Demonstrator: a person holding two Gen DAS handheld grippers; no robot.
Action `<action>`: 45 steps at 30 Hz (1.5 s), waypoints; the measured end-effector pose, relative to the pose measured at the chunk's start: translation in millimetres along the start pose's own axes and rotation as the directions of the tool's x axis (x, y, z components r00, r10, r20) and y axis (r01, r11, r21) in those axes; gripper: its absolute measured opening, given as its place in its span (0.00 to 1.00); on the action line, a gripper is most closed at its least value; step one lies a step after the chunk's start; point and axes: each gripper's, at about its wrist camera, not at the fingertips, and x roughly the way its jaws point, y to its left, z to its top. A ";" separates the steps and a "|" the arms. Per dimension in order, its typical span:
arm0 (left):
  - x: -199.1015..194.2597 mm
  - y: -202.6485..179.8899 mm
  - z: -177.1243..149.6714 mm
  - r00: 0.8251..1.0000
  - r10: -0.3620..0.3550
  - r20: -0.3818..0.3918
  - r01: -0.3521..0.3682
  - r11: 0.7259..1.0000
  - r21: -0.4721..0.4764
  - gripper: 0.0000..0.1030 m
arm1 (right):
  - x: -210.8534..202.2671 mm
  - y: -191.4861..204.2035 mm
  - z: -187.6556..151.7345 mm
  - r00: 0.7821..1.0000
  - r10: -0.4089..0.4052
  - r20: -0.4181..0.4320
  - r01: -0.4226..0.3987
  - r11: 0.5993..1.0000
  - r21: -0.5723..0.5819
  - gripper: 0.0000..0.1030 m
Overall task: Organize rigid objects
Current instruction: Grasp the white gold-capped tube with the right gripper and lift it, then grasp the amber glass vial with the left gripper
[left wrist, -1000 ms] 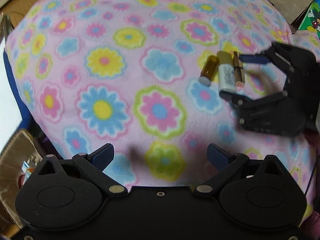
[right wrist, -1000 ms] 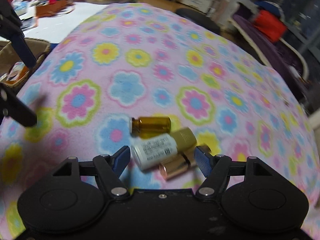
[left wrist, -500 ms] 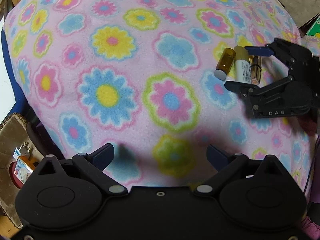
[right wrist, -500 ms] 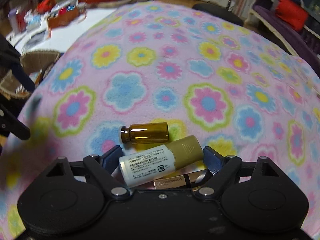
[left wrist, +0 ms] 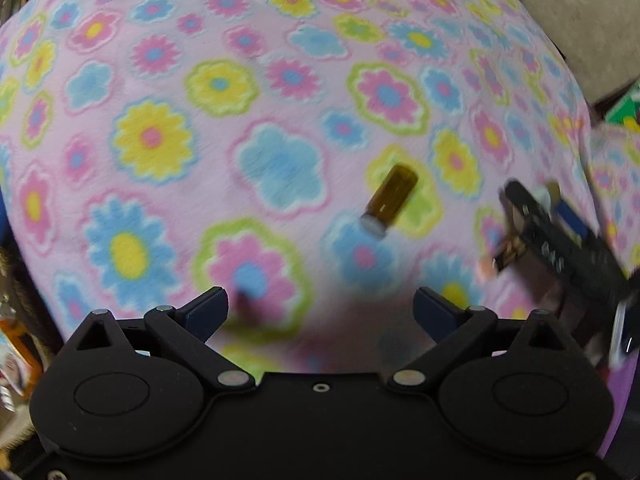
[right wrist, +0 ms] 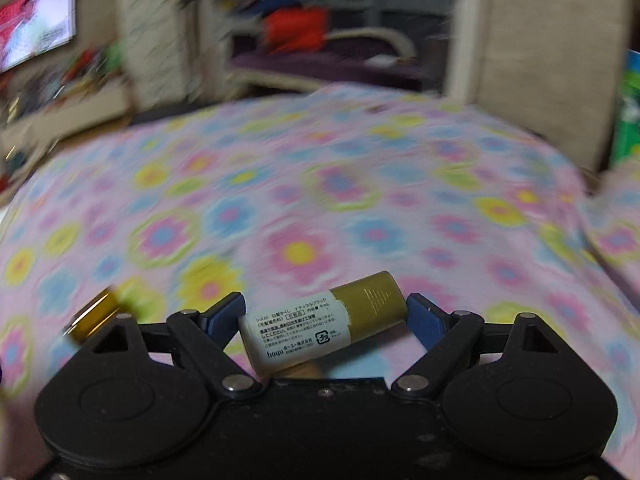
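My right gripper [right wrist: 325, 318] is shut on a white tube with a gold cap [right wrist: 320, 322], held end to end between its blue fingers and lifted off the blanket. A bit of a copper tube [right wrist: 306, 370] shows just beneath it. The amber glass bottle [left wrist: 387, 200] lies alone on the flowered blanket [left wrist: 280, 120]; it also shows at the lower left of the right wrist view [right wrist: 94, 316]. My left gripper [left wrist: 320, 308] is open and empty, low over the blanket, with the bottle ahead of it. The right gripper shows blurred at the right of the left wrist view [left wrist: 532, 220].
The pink flowered blanket covers a rounded surface that drops away at its edges. A basket with small items [left wrist: 12, 344] sits at the lower left below the edge. A screen [right wrist: 36, 36], cluttered shelves and a chair with purple and red cloth [right wrist: 320, 48] stand beyond.
My right gripper closed on the white tube and lifted it away to the right, swinging its view up. The amber bottle stays on the blanket. My left gripper moved nearer the bottle.
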 end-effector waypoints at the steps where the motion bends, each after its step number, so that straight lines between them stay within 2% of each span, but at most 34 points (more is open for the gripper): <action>1: 4.4 -4.2 2.3 1.000 0.007 0.006 -0.007 1.000 -0.015 0.93 | -1.4 -4.1 -1.8 1.000 -0.010 0.011 0.010 1.000 0.024 0.84; 2: 9.9 -8.8 4.5 1.000 0.016 0.005 -0.016 1.000 -0.019 0.93 | -4.1 -8.9 0.3 1.000 -0.016 0.022 0.015 0.999 0.038 0.85; 5: 25.4 -19.2 9.2 0.999 0.041 0.003 -0.041 0.999 -0.017 0.92 | -10.2 -15.2 -0.3 0.998 0.035 0.048 -0.038 0.998 0.052 0.85; 9: 34.6 -31.1 17.8 0.991 0.133 0.033 -0.134 0.991 0.023 0.90 | -16.3 -13.7 -2.3 0.997 0.012 0.078 -0.015 0.999 0.047 0.85; 11: 37.1 -28.8 25.0 0.983 0.176 0.045 -0.177 0.984 0.011 0.90 | -18.0 -11.9 -2.5 0.996 0.002 0.089 -0.005 0.999 0.033 0.85; 15: 38.4 -15.6 35.3 0.986 0.164 0.032 -0.162 0.986 -0.050 0.90 | -18.6 -3.8 -5.4 0.996 -0.027 0.087 0.027 1.000 -0.003 0.85; 22: 39.8 -17.9 43.4 0.980 0.196 0.028 -0.193 0.978 -0.074 0.89 | -12.8 -1.4 -5.9 0.998 -0.052 0.040 0.053 0.998 -0.021 0.85; 26: 45.2 -31.9 47.7 0.975 0.218 0.045 -0.217 0.976 -0.012 0.89 | -10.7 -2.7 -6.8 0.998 -0.054 0.019 0.054 0.998 -0.014 0.85; 31: 53.2 -45.4 50.4 0.976 0.213 0.054 -0.216 0.973 0.078 0.88 | -11.3 -1.4 -7.6 0.998 -0.053 0.017 0.053 0.998 -0.014 0.85; 35: 48.7 -51.4 49.5 0.976 0.193 0.103 -0.207 0.966 0.152 0.87 | -11.7 -1.9 -7.5 0.999 -0.050 0.017 0.050 0.999 -0.010 0.85; 37: 45.4 -58.6 48.6 0.977 0.174 0.127 -0.202 0.944 0.261 0.87 | -11.9 -2.7 -7.4 0.999 -0.045 0.016 0.045 0.999 -0.006 0.85; 38: 42.5 -62.0 46.8 0.978 0.160 0.137 -0.197 0.924 0.328 0.87 | -12.0 -3.4 -7.2 0.999 -0.042 0.015 0.042 0.999 -0.002 0.85; 41: 38.9 -70.0 40.9 0.970 0.180 0.161 -0.236 0.842 0.485 0.87 | -11.6 -4.8 -6.9 0.999 -0.038 0.012 0.037 0.999 0.005 0.85; 42: 40.3 -70.9 40.3 0.968 0.195 0.157 -0.249 0.822 0.512 0.87 | -11.5 -4.5 -6.9 0.999 -0.038 0.011 0.038 0.999 0.004 0.85; 45: 44.0 -71.7 40.3 0.961 0.219 0.167 -0.275 0.792 0.545 0.84 | -12.5 -1.5 -7.9 0.999 -0.042 0.015 0.042 0.999 -0.009 0.85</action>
